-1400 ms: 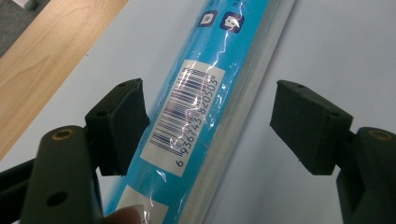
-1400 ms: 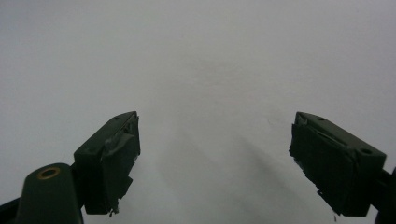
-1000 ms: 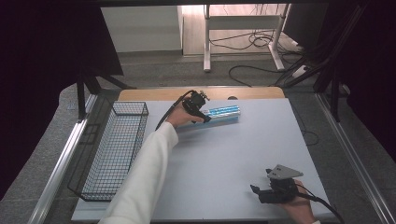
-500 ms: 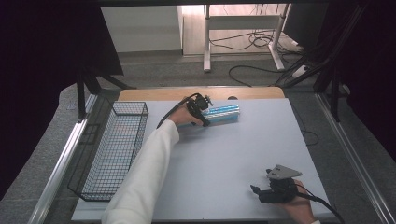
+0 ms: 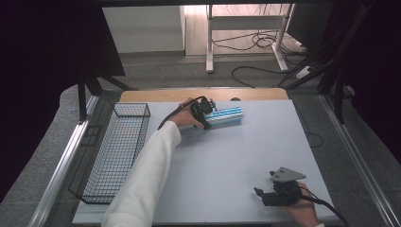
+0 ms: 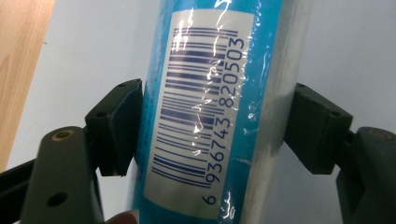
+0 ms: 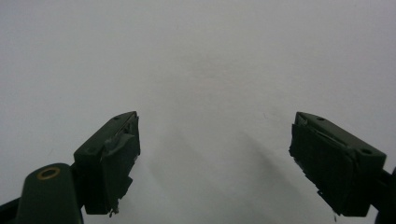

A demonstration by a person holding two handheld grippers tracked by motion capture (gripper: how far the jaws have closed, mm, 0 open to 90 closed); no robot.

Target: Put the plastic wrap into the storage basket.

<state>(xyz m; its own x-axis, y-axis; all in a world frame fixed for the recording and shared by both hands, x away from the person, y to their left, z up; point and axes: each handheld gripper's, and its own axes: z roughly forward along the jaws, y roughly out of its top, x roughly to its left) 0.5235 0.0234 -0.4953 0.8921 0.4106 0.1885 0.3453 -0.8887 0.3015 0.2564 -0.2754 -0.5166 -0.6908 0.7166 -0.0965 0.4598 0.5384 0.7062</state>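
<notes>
One blue shrink-wrapped tube pack (image 6: 210, 112) near surface (image 5: 227, 165) far edge, long axis along gripper line; left gripper (image 6: 212, 128) jaws just closing around it, pads touching. Right gripper (image 7: 215, 158) wide, empty, near corner.

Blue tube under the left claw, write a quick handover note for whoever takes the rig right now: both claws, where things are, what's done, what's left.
Left claw: its jaws have just been closing around the blue tube, one pad on each side; left pad touches, right pad looks at the wrapper's edge, so firm grip unconfirmed.
Right claw: open, nothing between the pads, resting near the table's front right corner.
The blue tube lies flat on the far side of the table, right of the wire basket.
Done: left claw placed over the tube.
Left: probably confirm the grip, lift, and likely carry it to the basket.
</notes>
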